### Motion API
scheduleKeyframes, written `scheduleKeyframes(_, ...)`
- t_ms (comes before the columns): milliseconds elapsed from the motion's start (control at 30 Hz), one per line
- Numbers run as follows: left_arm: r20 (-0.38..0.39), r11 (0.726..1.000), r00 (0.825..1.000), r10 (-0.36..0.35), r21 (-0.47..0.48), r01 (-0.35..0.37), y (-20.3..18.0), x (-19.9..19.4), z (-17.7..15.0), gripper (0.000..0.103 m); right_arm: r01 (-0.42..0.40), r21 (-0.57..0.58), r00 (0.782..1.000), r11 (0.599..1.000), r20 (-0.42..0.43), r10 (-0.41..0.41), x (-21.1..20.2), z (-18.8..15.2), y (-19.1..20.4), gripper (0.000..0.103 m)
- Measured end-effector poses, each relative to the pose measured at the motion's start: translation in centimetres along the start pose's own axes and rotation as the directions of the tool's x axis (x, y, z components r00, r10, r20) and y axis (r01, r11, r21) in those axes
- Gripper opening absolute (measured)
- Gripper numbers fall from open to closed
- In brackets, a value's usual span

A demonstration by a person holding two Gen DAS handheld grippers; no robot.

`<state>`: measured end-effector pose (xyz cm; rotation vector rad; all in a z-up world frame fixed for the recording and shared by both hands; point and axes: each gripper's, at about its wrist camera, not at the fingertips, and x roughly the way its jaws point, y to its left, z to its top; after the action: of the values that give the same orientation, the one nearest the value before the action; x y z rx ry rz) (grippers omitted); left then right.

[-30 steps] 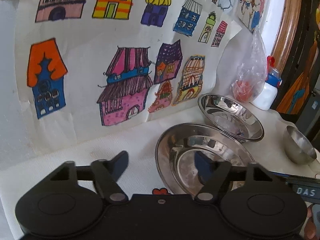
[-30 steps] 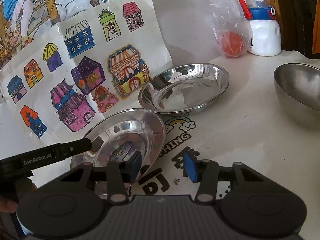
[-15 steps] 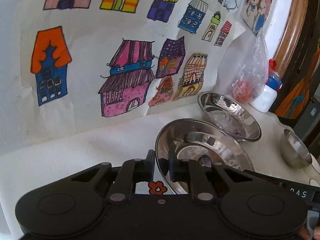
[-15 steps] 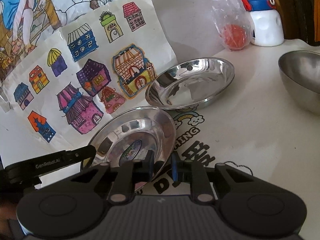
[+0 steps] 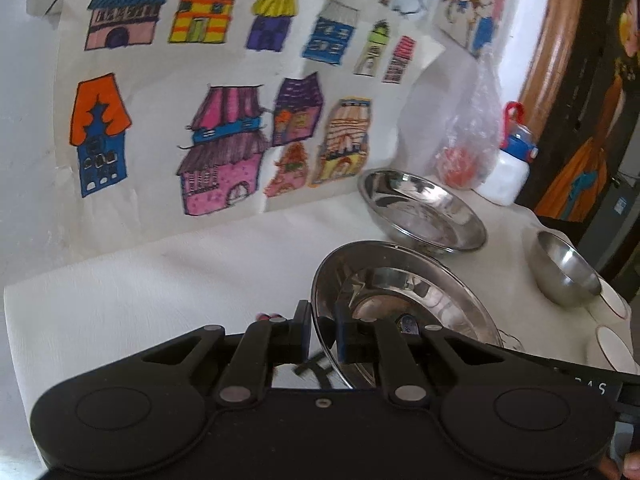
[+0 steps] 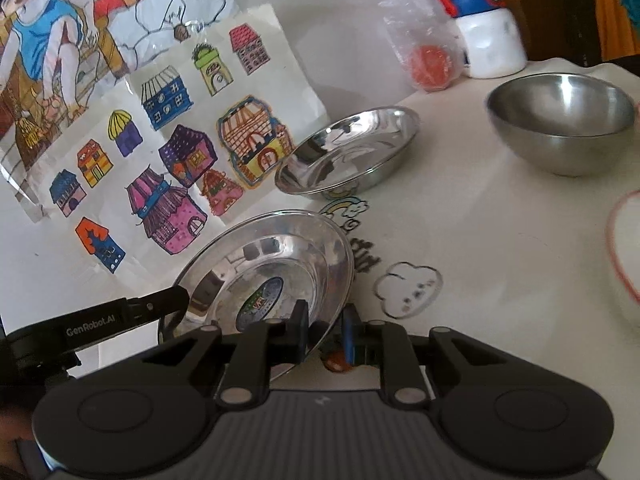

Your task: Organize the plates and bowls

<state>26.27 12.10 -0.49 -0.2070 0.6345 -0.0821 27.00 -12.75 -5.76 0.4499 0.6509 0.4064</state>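
The near steel plate (image 6: 280, 264) is tilted, its hollow facing up and toward the drawings, its far rim raised off the cloth. The left gripper (image 5: 322, 336) pinches its left rim between narrow jaws, which have just been closing; the right gripper (image 6: 325, 330) clamps the opposite, right rim, its jaws likewise just closed in on the metal. In the right wrist view the left gripper's finger (image 6: 160, 304) shows as a black bar reaching the plate's edge.

Behind it a second steel plate (image 6: 348, 156) lies flat on the cloth, apart from the held one. A deep steel bowl (image 6: 560, 124) stands upright further right, well apart.

The held plate's near edge is hidden behind each gripper's body. A round sticker (image 6: 260, 304) on its floor is too blurred to read. Two white, red-rimmed dishes (image 5: 612, 344) are cut off at the frame edge.

The surface is a white tablecloth (image 6: 480, 240) printed with clouds and lettering. A sheet of coloured house drawings (image 5: 200, 100) leans on the white wall, with a clear plastic bag (image 5: 472, 136) holding something red and a white bottle (image 6: 488, 40) with a blue-and-red cap just beside it.
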Motion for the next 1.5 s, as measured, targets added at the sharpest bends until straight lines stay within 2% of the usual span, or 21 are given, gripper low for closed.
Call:
scheduleKeyframes(267, 0.021, 0.998, 0.999, -0.046, 0.032, 0.045, -3.0, -1.2, -0.4, 0.012, 0.019, -0.013, 0.998, 1.0, 0.059, -0.018, -3.2, -0.4, -1.6, 0.02)
scheduleKeyframes(600, 0.078, 0.995, 0.993, -0.091, 0.049, 0.088, -5.6, -1.3, 2.1, 0.012, 0.027, -0.054, 0.99, 0.998, 0.14, -0.02, -4.8, 2.6, -2.0, 0.02)
scheduleKeyframes(800, 0.101, 0.996, 0.992, -0.08, 0.045, 0.076, -6.4, 0.8, 4.2, 0.013, 0.055, -0.089, 0.987, 0.995, 0.157, -0.041, -2.3, 6.0, -2.0, 0.02)
scheduleKeyframes(1000, 0.13, 0.999, 0.99, -0.051, 0.024, 0.049, -6.5, 5.0, 6.9, 0.013, 0.103, -0.122, 0.986, 0.987, 0.143, -0.085, 1.9, 9.8, -2.2, 0.021)
scheduleKeyframes(1133, 0.122, 0.999, 0.992, -0.04, -0.002, 0.04, -6.1, 8.4, 8.3, 0.014, 0.13, -0.143, 0.985, 0.981, 0.129, -0.112, 4.6, 11.6, -2.9, 0.021)
scheduleKeyframes(1300, 0.101, 0.999, 0.995, -0.02, -0.026, 0.022, -5.8, 11.9, 9.2, 0.015, 0.147, -0.148, 0.986, 0.978, 0.105, -0.132, 7.2, 13.1, -4.0, 0.021)
scheduleKeyframes(1500, 0.074, 1.0, 0.997, 0.011, -0.017, -0.01, -5.7, 14.0, 9.4, 0.015, 0.167, -0.194, 0.985, 0.967, 0.079, -0.155, 9.0, 13.4, -4.0, 0.022)
